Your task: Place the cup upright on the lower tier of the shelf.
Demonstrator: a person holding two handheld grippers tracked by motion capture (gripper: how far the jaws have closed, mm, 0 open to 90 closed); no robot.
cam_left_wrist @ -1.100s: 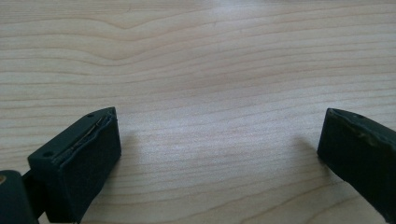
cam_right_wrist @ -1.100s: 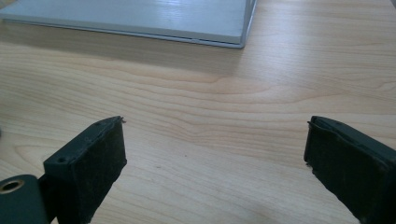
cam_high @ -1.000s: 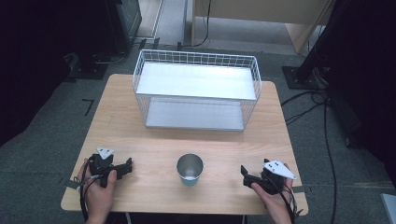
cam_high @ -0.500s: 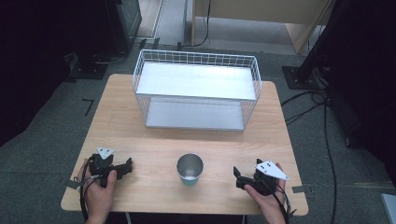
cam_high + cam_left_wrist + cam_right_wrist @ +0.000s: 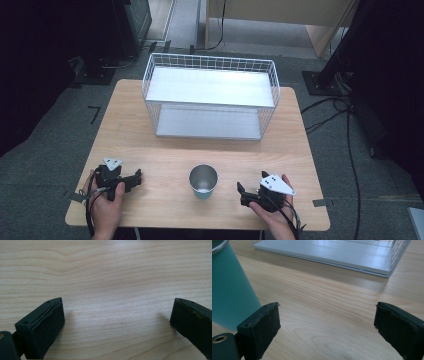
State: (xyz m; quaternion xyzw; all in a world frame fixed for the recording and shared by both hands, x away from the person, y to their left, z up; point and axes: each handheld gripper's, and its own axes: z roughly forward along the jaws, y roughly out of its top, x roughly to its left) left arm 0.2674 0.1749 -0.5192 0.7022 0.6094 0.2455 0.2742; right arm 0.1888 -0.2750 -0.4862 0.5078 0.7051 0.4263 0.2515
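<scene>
Cup (image 5: 203, 181) stands upright near the table's (image 5: 165, 160) near edge, just left of the right gripper (image 5: 245, 192), outside its parted, empty jaws (lately narrowing). Left gripper (image 5: 134, 179) jaws parted, empty.

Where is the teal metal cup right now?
In the high view, the teal metal cup stands upright near the wooden table's front edge, between both grippers, before the white wire basket.

Wooden table (image 5: 150, 150) bears cup (image 5: 203, 181) and wire rack (image 5: 210, 95).
</scene>
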